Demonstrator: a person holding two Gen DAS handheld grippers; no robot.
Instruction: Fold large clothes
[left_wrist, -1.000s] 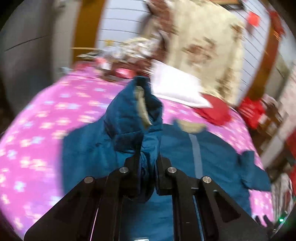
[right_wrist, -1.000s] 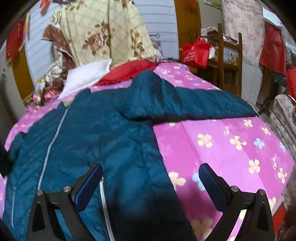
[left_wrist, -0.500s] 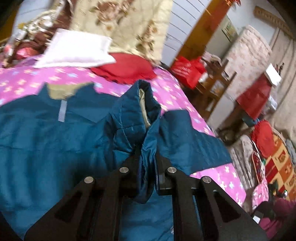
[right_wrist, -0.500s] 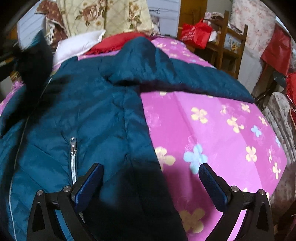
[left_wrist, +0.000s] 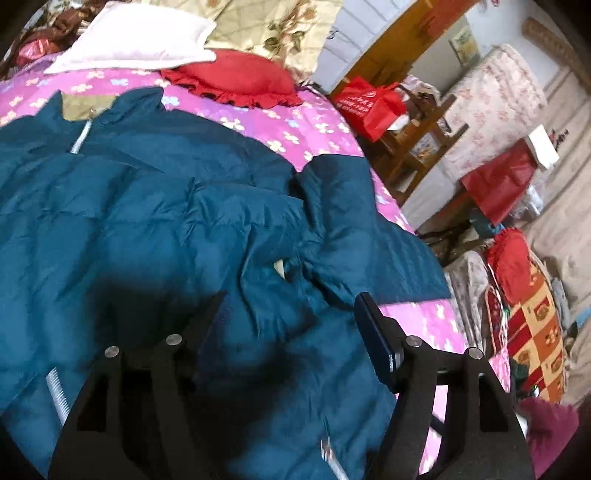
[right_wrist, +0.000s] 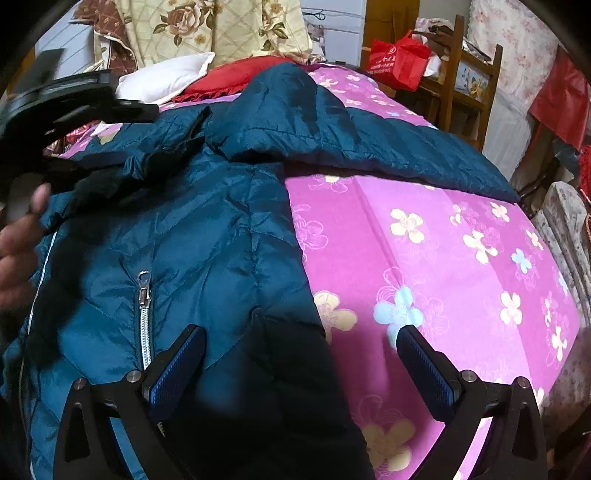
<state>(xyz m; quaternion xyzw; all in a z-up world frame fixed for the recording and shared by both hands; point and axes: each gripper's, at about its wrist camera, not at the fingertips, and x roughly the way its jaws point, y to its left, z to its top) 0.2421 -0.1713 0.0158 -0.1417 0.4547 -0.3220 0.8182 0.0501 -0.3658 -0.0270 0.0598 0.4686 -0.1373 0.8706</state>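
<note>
Nearest to us, left gripper (left_wrist: 291, 328) has its jaws spread wide, nothing between them, hanging just above the teal puffer jacket (left_wrist: 140, 229). Right gripper (right_wrist: 301, 354) is likewise wide apart and empty, straddling the jacket's side edge where it meets the bedspread (right_wrist: 443, 258). The jacket lies front-up across the bed, zipper (left_wrist: 79, 138) closed and collar toward the pillows.

Risks, as we judge them: the near sleeve (left_wrist: 266, 236) sits bunched on the chest, not flat, so the slick padded shell may spring open or slide off. Pinching only the outer layer would lift a thin skin of fabric, not the panel. The far sleeve (right_wrist: 369, 144) reaches to the bed edge and could slip over. The two tools are close; we see the left one and the hand (right_wrist: 18, 251) holding it at the right view's border, so a clash is possible.

Materials: shiny quilted nylon, puffy and stitched in diagonal channels, with a metal pocket zip (right_wrist: 144, 306) and tan collar lining. The bedspread is a smooth pink floral print. Farther back are a white pillow (left_wrist: 140, 40), a red frilled cushion (left_wrist: 236, 79), a cream rose-print quilt (right_wrist: 221, 26), then a red bag (right_wrist: 397, 61) on a wooden chair (right_wrist: 461, 88).
</note>
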